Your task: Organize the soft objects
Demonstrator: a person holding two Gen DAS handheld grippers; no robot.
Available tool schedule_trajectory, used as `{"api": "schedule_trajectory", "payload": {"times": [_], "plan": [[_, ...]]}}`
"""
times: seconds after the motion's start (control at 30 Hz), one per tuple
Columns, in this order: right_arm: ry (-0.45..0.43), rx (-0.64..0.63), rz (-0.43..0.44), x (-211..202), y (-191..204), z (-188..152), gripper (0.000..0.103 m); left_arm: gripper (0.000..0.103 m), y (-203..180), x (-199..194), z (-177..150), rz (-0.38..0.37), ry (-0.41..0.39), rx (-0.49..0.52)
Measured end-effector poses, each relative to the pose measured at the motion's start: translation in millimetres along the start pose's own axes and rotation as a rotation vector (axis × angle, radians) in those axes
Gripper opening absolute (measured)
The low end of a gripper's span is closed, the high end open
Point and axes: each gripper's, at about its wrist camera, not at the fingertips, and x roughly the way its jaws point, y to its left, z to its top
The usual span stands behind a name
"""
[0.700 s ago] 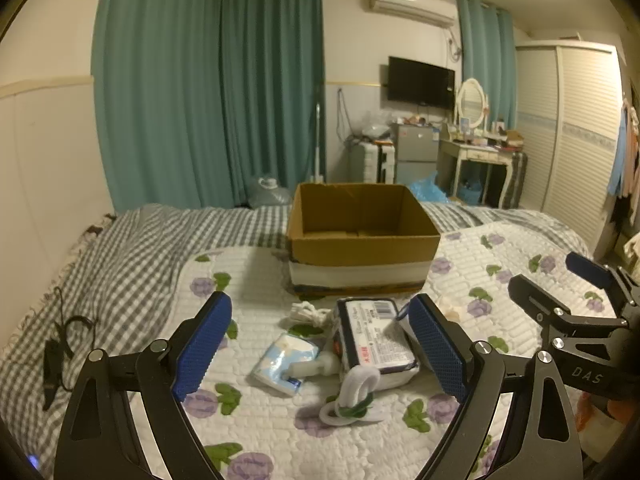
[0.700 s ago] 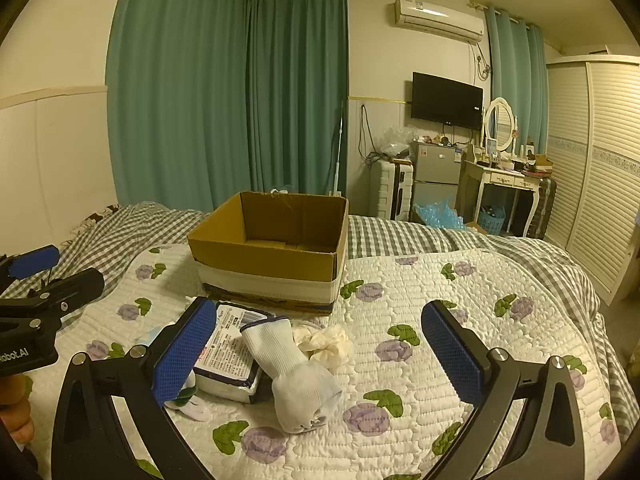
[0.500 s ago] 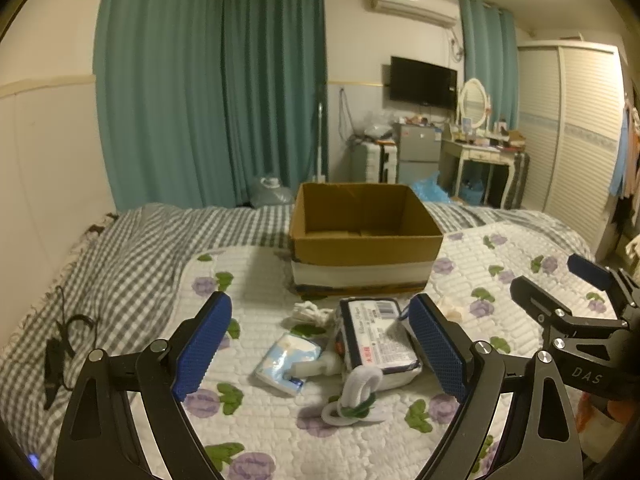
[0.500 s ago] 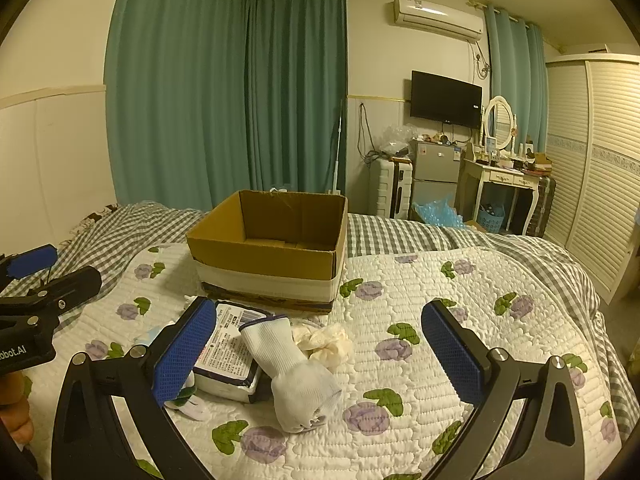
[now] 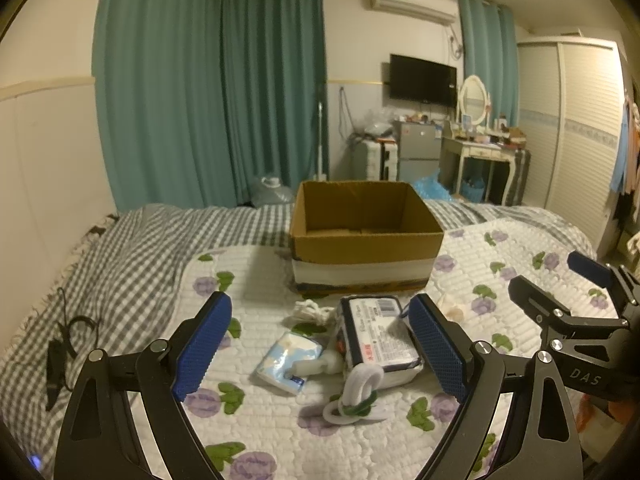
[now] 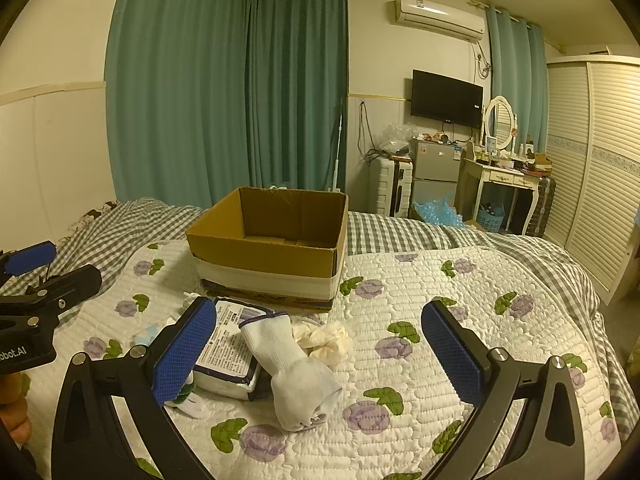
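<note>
While both tools hang above the bed, the left gripper (image 5: 322, 344) has its jaws spread wide and holds nothing; its fingers (image 5: 205, 343) carry blue pads with a fine diamond knurl on black angular frames, and they touch no object; the right gripper (image 6: 326, 354) is likewise spread wide and holds nothing, with the same blue knurled pads.

In the left wrist view the soft items lie between the pads, from 6 to 12 o'clock of the gap; a wipes pack (image 5: 378, 338), rectangular, glossy film with a printed label, sits toward 1 o'clock; a small tissue packet (image 5: 289, 361), pale blue and white crinkled film, lies just beside it at 9 o'clock of the pack; a coiled white loop tied with green (image 5: 358, 396) lies at 6 o'clock, touching the pack's near end; a white knotted cord (image 5: 310, 312) rests at 11 o'clock.

In the right wrist view a rolled white sock (image 6: 294, 372), ribbed knit, tube-shaped with a bulged end, leans across the pack's right edge at 7 o'clock of the gap; a crumpled cream cloth (image 6: 326, 338) touches it at 1 o'clock of the sock.

The cardboard box (image 5: 365, 258), open-topped, brown corrugated with a white tape band around its base, stands at 12 o'clock, just behind the items; all rest on a white quilt (image 6: 440, 360), puffed in rows, printed with purple flowers and green leaves; grey gingham bedding (image 5: 120, 256) lies at 9 o'clock.
</note>
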Motion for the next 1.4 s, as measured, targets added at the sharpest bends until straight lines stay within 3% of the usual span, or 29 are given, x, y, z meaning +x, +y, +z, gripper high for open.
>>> {"api": "schedule_trajectory", "payload": {"times": [1.0, 1.4], "plan": [[0.004, -0.007, 0.002, 0.8, 2.4, -3.0, 0.103, 0.092, 0.5, -1.2, -3.5, 0.014, -0.001, 0.005], [-0.039, -0.015, 0.003, -32.6, 17.1, 15.0, 0.103, 0.092, 0.7, -52.3, 28.7, -0.004, -0.07, -0.022]]}}
